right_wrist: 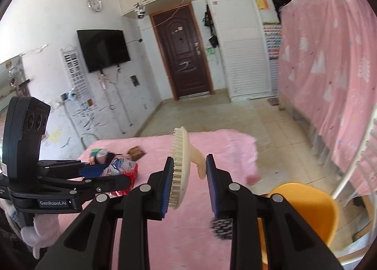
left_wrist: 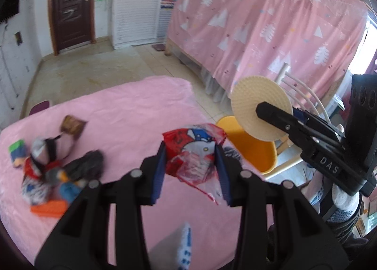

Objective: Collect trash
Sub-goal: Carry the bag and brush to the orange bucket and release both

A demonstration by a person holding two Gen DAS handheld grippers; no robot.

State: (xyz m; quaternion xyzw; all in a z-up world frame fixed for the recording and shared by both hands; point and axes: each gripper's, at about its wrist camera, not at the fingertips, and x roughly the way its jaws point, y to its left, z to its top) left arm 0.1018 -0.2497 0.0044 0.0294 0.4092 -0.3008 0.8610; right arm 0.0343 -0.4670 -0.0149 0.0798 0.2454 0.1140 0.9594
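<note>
- The left gripper is clamping a crumpled red-and-clear plastic snack wrapper between its blue pads, carrying it clear above the pink tablecloth.
- The right gripper is pinching a cream round brush: the bristled disc is sitting against its left pad and the handle is poking out to the right, so the jaws are closed on the brush.
- In the left wrist view that brush is showing as a pale dotted disc, held to the right of the wrapper and beyond the table's right edge, over the orange chair.
- Both hands are holding their pickups side by side, near each other but not touching.
- So two items are already lifted off the table; neither is dropped anywhere yet, and no bin or bag is showing in either view.
- Left behind on the far left of the cloth: a heap of blurred clutter in red, grey and blue, an orange flat piece at its near edge, a brown packet farther back, and a green-and-blue item at the far left.
- I am judging the job as barely begun: plenty is waiting on the table, though which pieces count as trash I cannot tell through the blur.
- A grey patterned scrap is also lying near the table's right edge, beside the chair.
</note>
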